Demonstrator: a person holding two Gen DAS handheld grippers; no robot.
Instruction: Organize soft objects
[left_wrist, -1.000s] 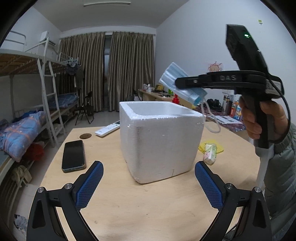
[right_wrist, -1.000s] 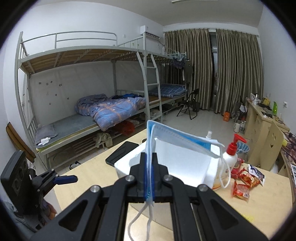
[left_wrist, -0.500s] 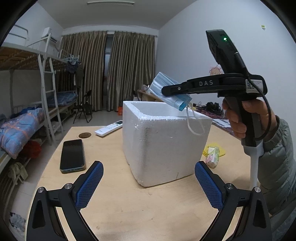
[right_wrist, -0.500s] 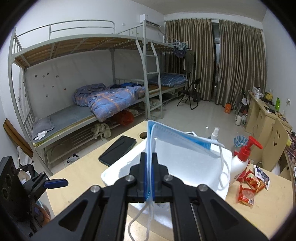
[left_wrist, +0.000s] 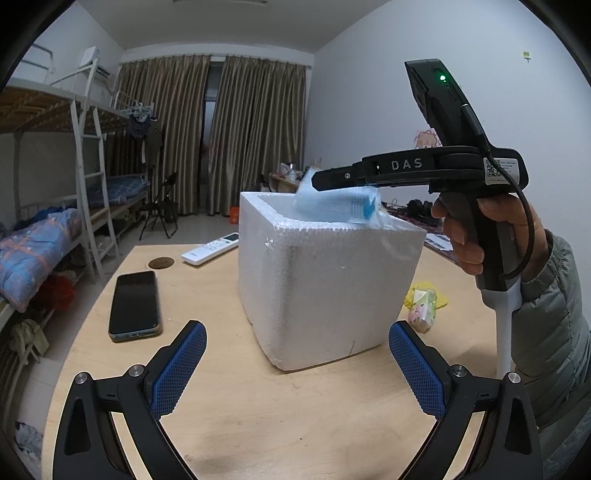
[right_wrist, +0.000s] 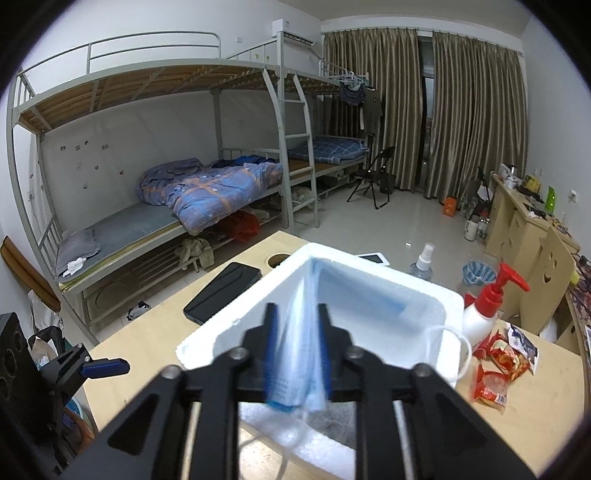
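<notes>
- The right gripper (right_wrist: 295, 347) was over the open top of the white foam box (right_wrist: 373, 325), and its jaws stood apart with a gap between them.
- The blue face mask (right_wrist: 299, 354) hung loose in that gap. It looked blurred, and I cannot tell if it touched either jaw.
- The upper part of the mask reached forward from the jaws, down into the box, along the inner wall at the left of the jaws. One white ear loop (right_wrist: 456, 354) lay over the box rim at the right of the jaws.
- In the left wrist view, the right gripper (left_wrist: 314, 181) pointed across the box top, and the mask (left_wrist: 340, 206) was just under its tip, partly inside the box (left_wrist: 325, 280).
- The left gripper (left_wrist: 295, 354) was low over the desk (left_wrist: 258, 417), with jaws wide and nothing between them. The foam box stood just ahead of them, in the middle.
- Ahead and left of the left jaws, a dark phone (left_wrist: 135, 304) lay flat on the desk, and a white remote (left_wrist: 210, 248) lay farther on.
- Ahead and right of the left jaws, a small tissue pack (left_wrist: 423, 310) lay beside the box.
- To the right of the right jaws stood a bottle with a red pump (right_wrist: 487, 306), with red snack packets (right_wrist: 498, 365) near it on the desk.
</notes>
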